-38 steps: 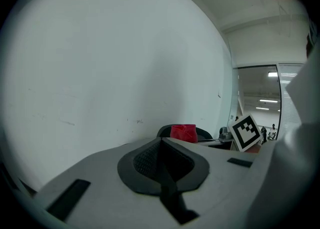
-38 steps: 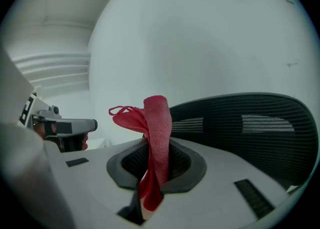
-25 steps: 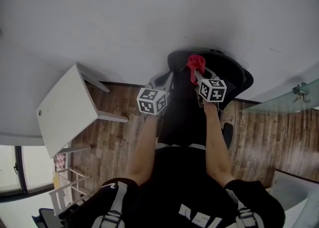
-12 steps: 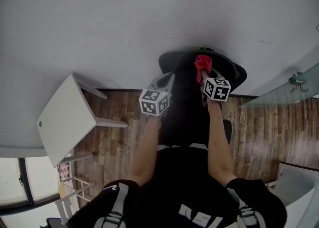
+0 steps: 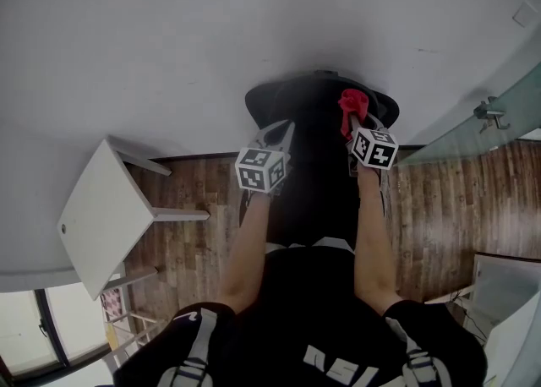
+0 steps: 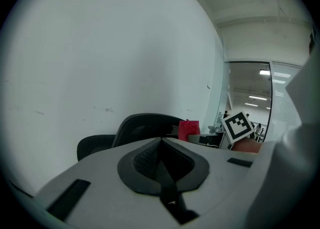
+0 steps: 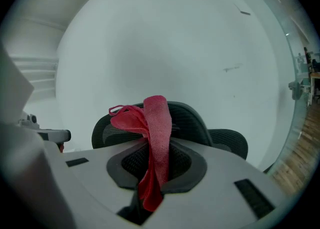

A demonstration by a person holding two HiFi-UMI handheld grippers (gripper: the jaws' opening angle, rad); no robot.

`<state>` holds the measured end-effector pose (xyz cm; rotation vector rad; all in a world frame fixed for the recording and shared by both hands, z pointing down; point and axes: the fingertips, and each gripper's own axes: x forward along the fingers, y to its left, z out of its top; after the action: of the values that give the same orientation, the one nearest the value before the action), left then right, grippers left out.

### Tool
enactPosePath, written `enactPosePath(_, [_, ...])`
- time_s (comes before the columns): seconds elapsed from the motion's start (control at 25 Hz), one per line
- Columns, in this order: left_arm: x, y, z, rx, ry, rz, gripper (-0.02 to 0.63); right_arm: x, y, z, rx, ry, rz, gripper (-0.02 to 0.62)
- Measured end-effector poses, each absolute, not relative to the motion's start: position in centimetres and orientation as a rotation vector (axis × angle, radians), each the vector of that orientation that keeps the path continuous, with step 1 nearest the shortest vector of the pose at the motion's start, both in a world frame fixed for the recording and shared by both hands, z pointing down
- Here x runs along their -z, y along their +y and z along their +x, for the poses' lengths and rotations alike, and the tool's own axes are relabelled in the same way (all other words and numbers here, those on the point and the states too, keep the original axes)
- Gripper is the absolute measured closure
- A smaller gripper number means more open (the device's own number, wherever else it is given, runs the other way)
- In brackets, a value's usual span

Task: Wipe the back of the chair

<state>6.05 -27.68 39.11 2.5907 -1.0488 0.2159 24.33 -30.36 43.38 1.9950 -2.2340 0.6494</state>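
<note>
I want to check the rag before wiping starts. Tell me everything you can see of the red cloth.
The red cloth looks like soft terry or microfibre, folded into a bunched strip. It is clamped in the right gripper, one end trailing back toward the camera, the rest standing up with a crumpled loop flopping left. It shows against the black mesh chair back; whether it touches that cannot be told.

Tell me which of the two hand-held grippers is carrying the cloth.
The right hand-held gripper: its jaws are shut on the red cloth. The left hand-held gripper is shut with nothing between its jaws.
</note>
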Motion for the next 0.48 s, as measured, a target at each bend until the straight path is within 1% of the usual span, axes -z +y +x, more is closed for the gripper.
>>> enactPosePath(0.24, [-40.1, -26.5, 7.5, -0.236, -1.008, 2.588, 0.583, -44.0, -28.0, 27.5, -0.664, -2.176, 2.064, 0.525])
enactPosePath(0.48, [-41.3, -24.5, 7.4, -0.244, -1.003, 2.564, 0.583, -44.8, -25.1, 28.3, -0.675, -2.149, 2.077, 0.525])
